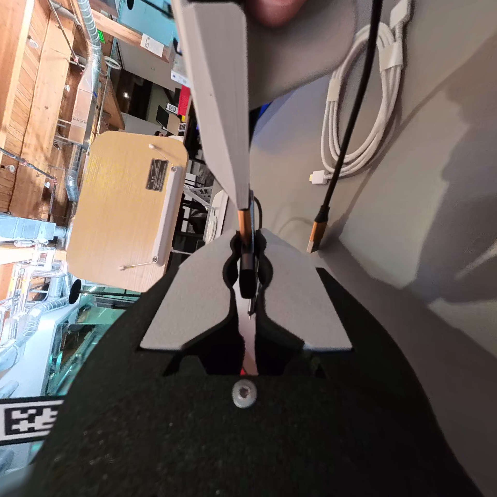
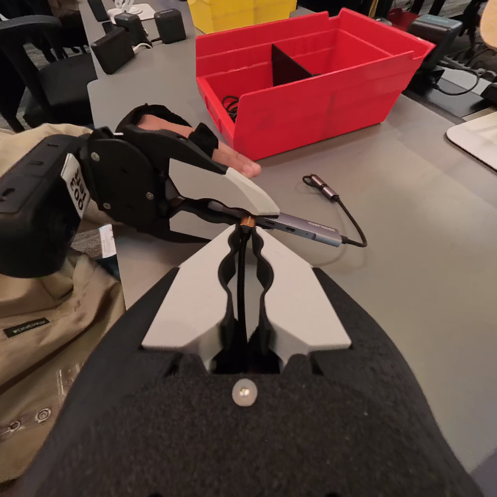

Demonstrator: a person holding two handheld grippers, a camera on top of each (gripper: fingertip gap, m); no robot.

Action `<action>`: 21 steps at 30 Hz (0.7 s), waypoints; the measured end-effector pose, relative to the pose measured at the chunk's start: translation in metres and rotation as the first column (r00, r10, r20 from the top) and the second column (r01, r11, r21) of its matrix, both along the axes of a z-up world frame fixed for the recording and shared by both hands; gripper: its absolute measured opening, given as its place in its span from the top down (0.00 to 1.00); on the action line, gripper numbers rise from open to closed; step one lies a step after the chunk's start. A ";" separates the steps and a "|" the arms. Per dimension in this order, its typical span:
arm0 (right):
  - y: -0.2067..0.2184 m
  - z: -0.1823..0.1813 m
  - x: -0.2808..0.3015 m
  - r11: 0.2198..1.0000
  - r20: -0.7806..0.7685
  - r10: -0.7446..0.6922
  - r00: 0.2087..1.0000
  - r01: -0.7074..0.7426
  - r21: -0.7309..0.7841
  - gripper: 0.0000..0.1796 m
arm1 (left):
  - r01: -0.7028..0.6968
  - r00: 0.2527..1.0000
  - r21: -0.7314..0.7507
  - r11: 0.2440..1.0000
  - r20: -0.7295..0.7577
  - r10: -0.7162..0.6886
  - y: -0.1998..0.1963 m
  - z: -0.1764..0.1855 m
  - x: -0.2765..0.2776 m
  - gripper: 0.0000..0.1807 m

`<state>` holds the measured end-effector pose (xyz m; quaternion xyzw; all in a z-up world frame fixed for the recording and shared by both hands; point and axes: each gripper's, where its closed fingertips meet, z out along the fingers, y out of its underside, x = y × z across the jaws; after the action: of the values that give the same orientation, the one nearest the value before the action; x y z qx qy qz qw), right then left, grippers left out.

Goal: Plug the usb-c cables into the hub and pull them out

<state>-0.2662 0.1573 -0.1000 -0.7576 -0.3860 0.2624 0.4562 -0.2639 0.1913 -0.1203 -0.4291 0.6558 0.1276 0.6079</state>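
Two grippers met | left gripper [image 2: 242,215] pinched the hub [image 2: 301,228] flat, long axis sideways | right gripper [image 2: 245,231] clamped the orange plug [image 2: 247,222], square-on at the hub's side ports, above the table [image 2: 376,295].

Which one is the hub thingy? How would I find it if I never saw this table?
Find the big red bin on the grey table. In front of it, the left claw pinches a thin grey metal bar: the hub. Unlike the loose cables, it has small slots along its side and a short black tail.
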 end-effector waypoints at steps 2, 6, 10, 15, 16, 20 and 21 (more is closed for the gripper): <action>0.001 0.001 0.000 0.999 0.020 -0.028 0.999 0.027 0.023 0.96 | -0.006 1.000 -0.007 1.000 0.028 0.006 0.001 0.004 -0.001 0.95; 0.000 0.012 0.002 0.998 0.015 0.019 1.000 -0.019 0.061 0.96 | 0.042 0.993 -0.051 0.998 0.110 -0.036 -0.001 0.015 0.001 0.95; 0.001 0.012 0.005 1.000 -0.047 0.026 0.999 -0.026 0.005 0.96 | 0.029 0.993 -0.010 1.000 0.116 -0.028 -0.001 0.014 0.002 0.95; 0.003 0.012 0.004 0.999 -0.016 0.009 1.000 -0.009 0.044 0.96 | -0.004 0.991 -0.014 1.000 0.132 0.006 0.002 0.016 -0.001 0.95; 0.003 0.012 0.004 0.999 -0.014 0.003 1.000 -0.002 0.046 0.96 | -0.007 0.991 -0.018 1.000 0.135 0.009 0.002 0.016 -0.001 0.95; 0.004 0.012 0.005 0.999 -0.014 -0.001 1.000 0.002 0.053 0.96 | -0.009 0.993 0.000 1.000 0.119 0.009 0.002 0.015 -0.001 0.95; 0.004 0.011 0.006 0.999 -0.012 0.001 1.000 0.000 0.045 0.96 | -0.013 0.994 -0.006 1.000 0.111 0.014 0.002 0.014 -0.001 0.95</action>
<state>-0.2607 0.1610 -0.0887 -0.7456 -0.3893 0.2581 0.4753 -0.2654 0.1929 -0.1062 -0.4416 0.6185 0.1060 0.6413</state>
